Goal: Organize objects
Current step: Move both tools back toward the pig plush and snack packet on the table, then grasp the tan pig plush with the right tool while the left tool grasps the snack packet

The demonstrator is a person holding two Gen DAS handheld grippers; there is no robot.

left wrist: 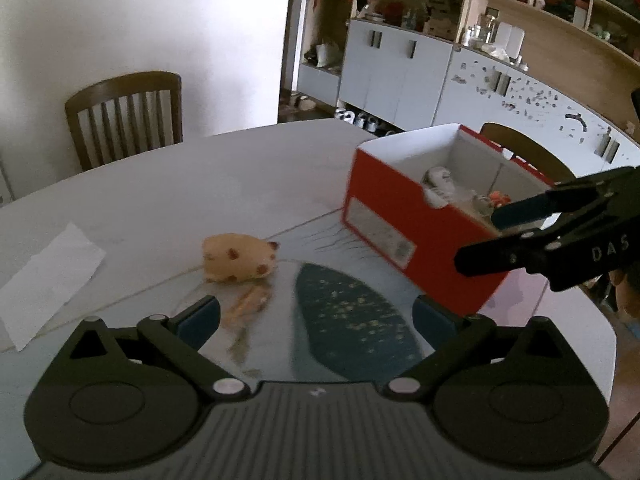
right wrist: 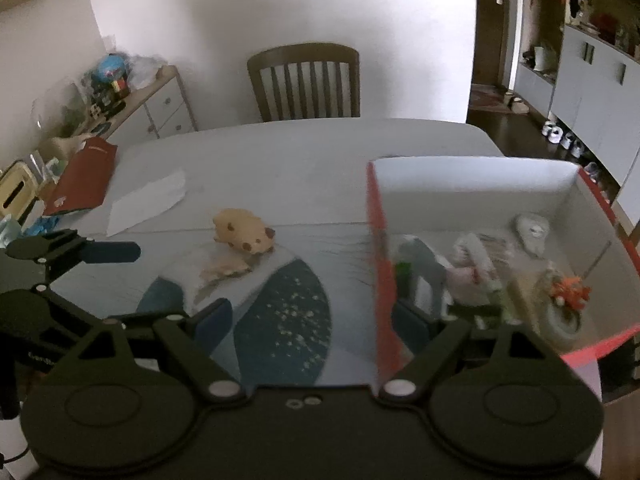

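A tan plush toy with brown spots [left wrist: 238,257] lies on the glass-topped table, just beyond my left gripper [left wrist: 316,316], which is open and empty. It also shows in the right wrist view [right wrist: 243,232]. An open red box with a white inside [left wrist: 424,216] stands to the right and holds several small items [right wrist: 496,264]. My right gripper [right wrist: 316,324] is open and empty; its right finger sits inside the box and its left finger outside, straddling the red wall [right wrist: 380,272]. It shows from the side in the left wrist view [left wrist: 480,236].
A white paper sheet [left wrist: 44,284] lies at the table's left. A wooden chair [right wrist: 304,80] stands at the far side, another [left wrist: 520,148] behind the box. A red folder [right wrist: 84,176] and clutter sit on a sideboard left of the table. Cabinets line the right wall.
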